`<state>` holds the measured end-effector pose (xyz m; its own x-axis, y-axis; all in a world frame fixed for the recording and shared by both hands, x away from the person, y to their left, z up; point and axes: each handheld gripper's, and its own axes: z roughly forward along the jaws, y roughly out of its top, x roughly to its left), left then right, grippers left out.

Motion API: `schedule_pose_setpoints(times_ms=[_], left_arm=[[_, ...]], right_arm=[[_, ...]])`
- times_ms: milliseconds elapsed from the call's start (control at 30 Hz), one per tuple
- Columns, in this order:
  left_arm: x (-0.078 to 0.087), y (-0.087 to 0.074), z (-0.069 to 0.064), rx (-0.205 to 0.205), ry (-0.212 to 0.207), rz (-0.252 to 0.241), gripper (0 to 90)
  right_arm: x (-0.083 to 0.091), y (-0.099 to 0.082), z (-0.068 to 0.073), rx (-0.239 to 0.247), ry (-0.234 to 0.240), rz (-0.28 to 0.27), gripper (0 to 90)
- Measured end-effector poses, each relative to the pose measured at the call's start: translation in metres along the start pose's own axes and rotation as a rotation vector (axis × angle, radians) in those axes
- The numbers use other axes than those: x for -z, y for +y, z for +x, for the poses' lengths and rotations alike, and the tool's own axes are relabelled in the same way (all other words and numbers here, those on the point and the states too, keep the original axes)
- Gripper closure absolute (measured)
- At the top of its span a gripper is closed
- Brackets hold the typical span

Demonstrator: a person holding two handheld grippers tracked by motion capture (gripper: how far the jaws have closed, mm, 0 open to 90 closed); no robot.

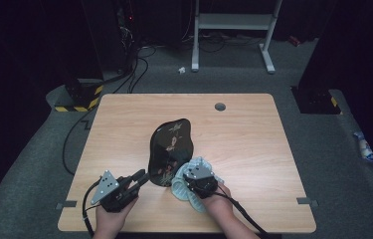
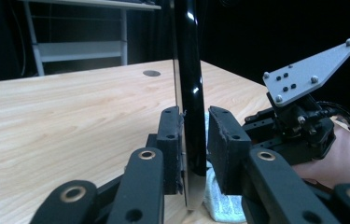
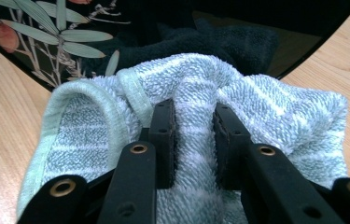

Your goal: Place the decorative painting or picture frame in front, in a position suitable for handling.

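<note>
The black tray (image 1: pixel 170 152) sits mid-desk (image 1: pixel 243 149), its near edge between my left gripper's (image 2: pixel 195 140) fingers, one pad touching, the other just off. My right gripper's (image 3: pixel 195 140) fingers pinch the striped towel (image 3: pixel 266 112) against the tray's near right rim; bare desk lies all around.

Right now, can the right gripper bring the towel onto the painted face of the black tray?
Probably yes. The right gripper pinches the pale green towel right at the black lacquer tray, whose near edge sits between the left gripper fingers. Nothing stands between.

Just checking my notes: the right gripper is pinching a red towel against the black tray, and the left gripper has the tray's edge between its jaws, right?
Not quite: the towel is pale green and white, as the right gripper view shows. The rest stands.
</note>
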<state>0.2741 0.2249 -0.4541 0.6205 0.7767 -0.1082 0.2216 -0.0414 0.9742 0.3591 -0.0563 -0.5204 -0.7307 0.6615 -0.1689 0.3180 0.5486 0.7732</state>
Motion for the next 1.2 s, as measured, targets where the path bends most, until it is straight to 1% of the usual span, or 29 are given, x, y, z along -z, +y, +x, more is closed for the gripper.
schedule_pose_setpoints(times_ms=[133,233,367,467,567,700,733,800,833,867,967,1067,1133,1200], left_arm=[[0.003,0.000,0.004,0.012,0.018,-0.015,76.2],[0.003,-0.002,0.007,0.009,0.038,-0.009,76.9],[0.000,-0.005,0.011,0.016,0.065,-0.003,79.4],[-0.005,-0.010,0.017,0.035,0.081,0.016,80.1],[-0.013,-0.015,0.022,0.051,0.086,0.041,80.9],[-0.027,-0.021,0.024,0.052,0.072,0.075,82.1],[-0.030,-0.022,0.024,0.047,0.062,0.083,82.1],[-0.035,-0.025,0.024,0.051,0.045,0.090,82.4],[-0.038,-0.026,0.023,0.044,0.038,0.099,82.7],[-0.039,-0.027,0.022,0.041,0.034,0.105,83.0],[-0.043,-0.029,0.019,0.031,0.017,0.114,83.6],[-0.046,-0.030,0.015,0.021,0.009,0.121,84.5],[-0.047,-0.031,0.015,0.019,0.007,0.126,84.7],[-0.048,-0.031,0.014,0.020,0.005,0.129,85.0]], right_arm=[[0.001,-0.001,-0.002,-0.003,-0.005,0.002,71.7],[0.001,-0.002,-0.003,-0.005,-0.007,0.003,71.7],[0.002,-0.004,-0.004,-0.008,-0.009,0.001,71.7],[0.003,-0.005,-0.005,-0.009,-0.009,0.000,71.7],[0.003,-0.006,-0.005,-0.014,-0.007,-0.005,71.7],[0.005,-0.005,-0.002,-0.014,-0.001,-0.022,71.7],[0.006,-0.004,-0.001,-0.013,0.005,-0.030,71.8],[0.008,-0.002,0.004,-0.009,0.025,-0.051,71.8],[0.009,0.000,0.007,0.003,0.032,-0.066,71.8],[0.011,0.002,0.010,0.005,0.042,-0.076,71.8],[0.015,0.008,0.020,0.017,0.062,-0.105,71.8],[0.017,0.011,0.026,0.027,0.075,-0.124,71.8],[0.017,0.013,0.028,0.036,0.074,-0.128,71.7],[0.017,0.013,0.029,0.027,0.078,-0.129,71.7]])
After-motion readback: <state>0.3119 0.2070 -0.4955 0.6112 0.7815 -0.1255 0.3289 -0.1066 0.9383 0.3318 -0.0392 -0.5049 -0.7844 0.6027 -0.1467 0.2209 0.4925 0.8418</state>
